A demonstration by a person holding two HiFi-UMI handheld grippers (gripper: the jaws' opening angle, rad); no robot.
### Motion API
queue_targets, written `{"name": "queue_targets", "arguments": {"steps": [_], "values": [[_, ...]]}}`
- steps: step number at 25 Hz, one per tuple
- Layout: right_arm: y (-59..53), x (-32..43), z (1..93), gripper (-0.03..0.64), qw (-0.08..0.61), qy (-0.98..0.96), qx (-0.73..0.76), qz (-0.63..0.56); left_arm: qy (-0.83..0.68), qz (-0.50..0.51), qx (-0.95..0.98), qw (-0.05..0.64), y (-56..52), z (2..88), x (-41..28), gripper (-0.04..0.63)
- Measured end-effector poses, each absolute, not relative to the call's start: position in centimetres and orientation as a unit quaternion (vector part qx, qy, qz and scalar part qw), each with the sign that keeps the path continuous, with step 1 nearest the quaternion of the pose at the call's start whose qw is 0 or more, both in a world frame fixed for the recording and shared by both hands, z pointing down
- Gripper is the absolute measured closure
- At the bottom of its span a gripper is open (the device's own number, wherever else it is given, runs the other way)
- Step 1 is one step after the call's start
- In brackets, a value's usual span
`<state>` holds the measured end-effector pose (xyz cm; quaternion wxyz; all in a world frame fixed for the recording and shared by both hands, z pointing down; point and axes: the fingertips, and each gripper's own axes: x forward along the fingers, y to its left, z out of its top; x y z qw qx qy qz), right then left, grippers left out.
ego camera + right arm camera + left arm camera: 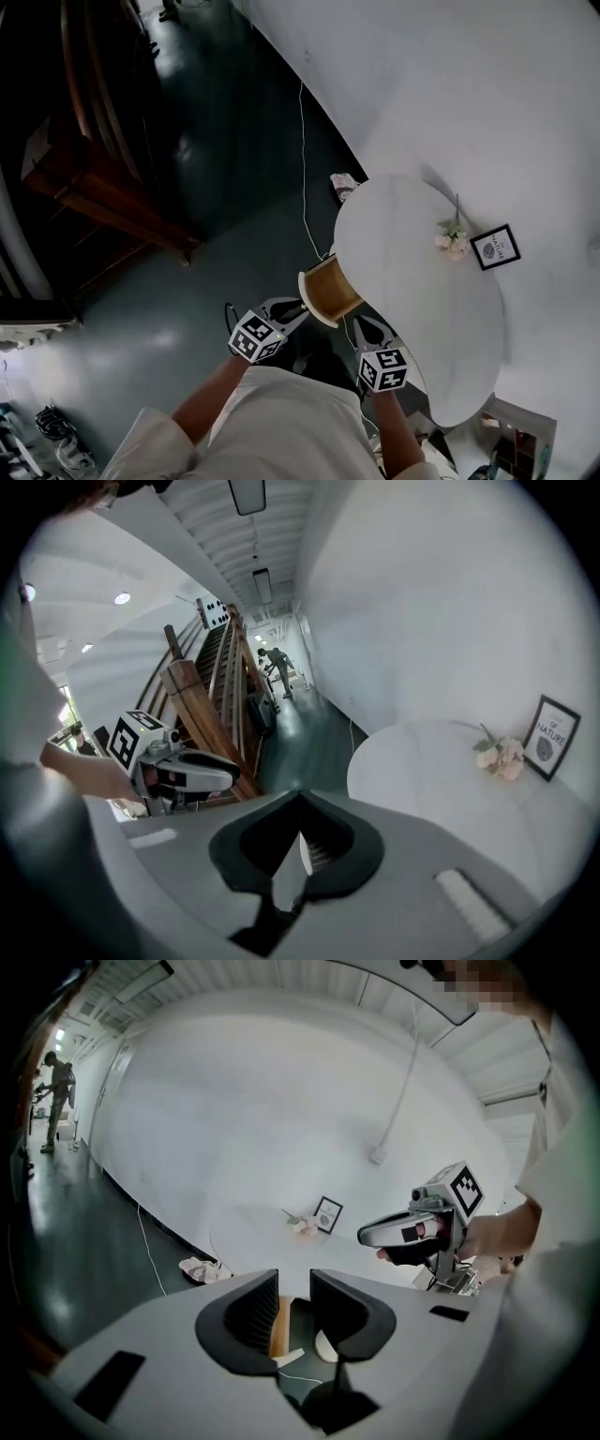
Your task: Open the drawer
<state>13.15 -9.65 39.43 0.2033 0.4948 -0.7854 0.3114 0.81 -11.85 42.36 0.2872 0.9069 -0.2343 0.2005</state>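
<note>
A small wooden drawer (330, 289) stands pulled out from the near left edge of the round white table (412, 300). In the head view my left gripper (298, 309) hovers just left of the drawer and my right gripper (361, 324) just right of it; neither touches it. The left gripper view shows my left gripper (293, 1290) with a gap between its jaws and nothing in it; the drawer's wood (278, 1333) shows below through the gap. In the right gripper view my right gripper (300, 803) has its jaws together, empty.
A small bunch of pale flowers (453, 239) and a framed card (495, 247) lie on the table's far side. A thin white cable (303, 169) runs over the dark floor to the table. A crumpled cloth (345, 184) lies beside it. Dark wooden stairs (94, 178) stand at the left.
</note>
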Motion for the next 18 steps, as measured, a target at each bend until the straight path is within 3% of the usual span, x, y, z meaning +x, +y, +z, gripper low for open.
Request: {"name": "queue_targets", "arguments": {"steps": [8, 18], "values": [[-7.2, 16.6, 33.0, 0.606, 0.161, -0.767, 0.554, 0.279, -0.215, 0.211, 0.914, 0.272, -10.7, 37.7, 2.3, 0.518], [-3.1, 20.4, 28.1, 0.606, 0.118, -0.757, 0.600, 0.231, -0.210, 0.183, 0.938, 0.205, -8.8, 32.0, 5.4, 0.574]]}}
